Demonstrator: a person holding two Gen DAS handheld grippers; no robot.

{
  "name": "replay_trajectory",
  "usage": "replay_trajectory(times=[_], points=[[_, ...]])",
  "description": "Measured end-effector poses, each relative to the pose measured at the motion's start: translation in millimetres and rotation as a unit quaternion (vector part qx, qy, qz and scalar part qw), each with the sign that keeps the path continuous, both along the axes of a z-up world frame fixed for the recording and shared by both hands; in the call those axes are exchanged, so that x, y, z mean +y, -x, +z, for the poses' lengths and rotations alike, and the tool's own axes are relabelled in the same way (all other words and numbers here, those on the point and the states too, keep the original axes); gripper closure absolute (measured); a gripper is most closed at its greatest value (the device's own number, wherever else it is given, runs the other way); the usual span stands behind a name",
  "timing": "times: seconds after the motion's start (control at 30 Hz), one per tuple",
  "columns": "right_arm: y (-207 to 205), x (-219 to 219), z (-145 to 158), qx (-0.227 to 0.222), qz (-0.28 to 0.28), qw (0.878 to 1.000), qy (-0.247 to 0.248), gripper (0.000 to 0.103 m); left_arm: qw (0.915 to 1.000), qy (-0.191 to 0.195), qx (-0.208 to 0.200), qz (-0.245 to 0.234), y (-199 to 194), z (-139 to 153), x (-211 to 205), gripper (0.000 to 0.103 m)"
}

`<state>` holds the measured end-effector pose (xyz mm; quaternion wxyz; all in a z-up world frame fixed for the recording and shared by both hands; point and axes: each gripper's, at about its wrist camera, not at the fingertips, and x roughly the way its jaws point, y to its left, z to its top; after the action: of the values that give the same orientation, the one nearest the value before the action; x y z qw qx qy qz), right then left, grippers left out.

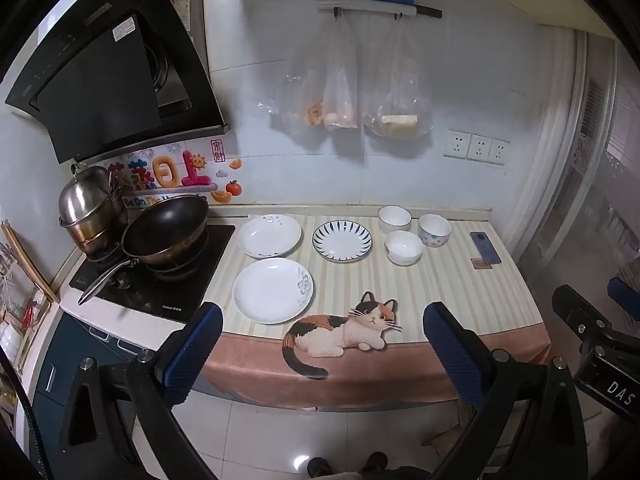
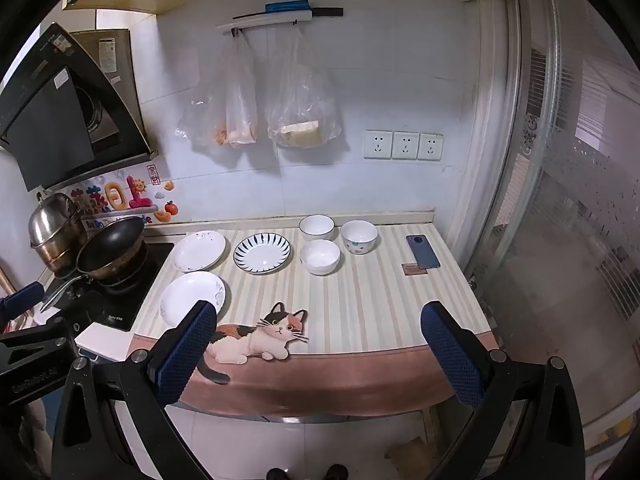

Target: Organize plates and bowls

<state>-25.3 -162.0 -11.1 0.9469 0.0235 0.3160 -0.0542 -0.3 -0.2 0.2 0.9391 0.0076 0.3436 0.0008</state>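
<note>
Three plates lie on the striped counter: a white plate with a blue flower [image 1: 273,290] [image 2: 193,298] at the front left, a white plate [image 1: 269,236] [image 2: 198,250] behind it, and a blue-striped plate [image 1: 342,241] [image 2: 262,253] in the middle. Three bowls stand to the right: a white bowl [image 1: 394,219] [image 2: 316,227] at the back, a white bowl [image 1: 403,247] [image 2: 319,256] in front, and a dotted bowl [image 1: 435,230] [image 2: 359,237]. My left gripper [image 1: 322,322] and my right gripper [image 2: 316,320] are both open and empty, held off the counter's front edge.
A stove with a black wok [image 1: 165,231] [image 2: 111,248] and a steel pot [image 1: 90,204] [image 2: 52,224] stands at the left. A phone [image 1: 485,247] [image 2: 423,256] lies at the counter's right. Plastic bags [image 1: 340,92] hang on the wall. A cat-print cloth [image 1: 344,328] drapes the front edge.
</note>
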Motion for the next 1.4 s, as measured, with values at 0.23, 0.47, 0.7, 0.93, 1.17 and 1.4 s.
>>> replay_trajectory(times=[0.23,0.47,0.7,0.93,1.17,1.4], points=[[-6,-4,1,-0.002,-0.003,1.000,0.005,0.000,1.0000,0.002,0.005,0.000,0,0,0,0.000],[-8,-2,0,-0.008,-0.001,1.000,0.001,0.000,1.0000,0.003,0.006,0.000,0,0,0,0.000],[-11,-2,-1,-0.001,-0.003,1.000,0.003,0.000,1.0000,0.003,0.007,0.000,0,0,0,0.000],[-12,-2,-1,-0.001,-0.002,1.000,0.003,0.000,1.0000,0.005,0.008,-0.001,0,-1,-1,0.000],[-10,2,-3,-0.001,0.001,1.000,0.003,0.000,1.0000,0.005,0.008,0.000,0,-1,-1,0.000],[-8,2,-1,-0.003,0.003,1.000,0.001,0.000,1.0000,0.004,0.004,0.002,2,-5,1,0.000]])
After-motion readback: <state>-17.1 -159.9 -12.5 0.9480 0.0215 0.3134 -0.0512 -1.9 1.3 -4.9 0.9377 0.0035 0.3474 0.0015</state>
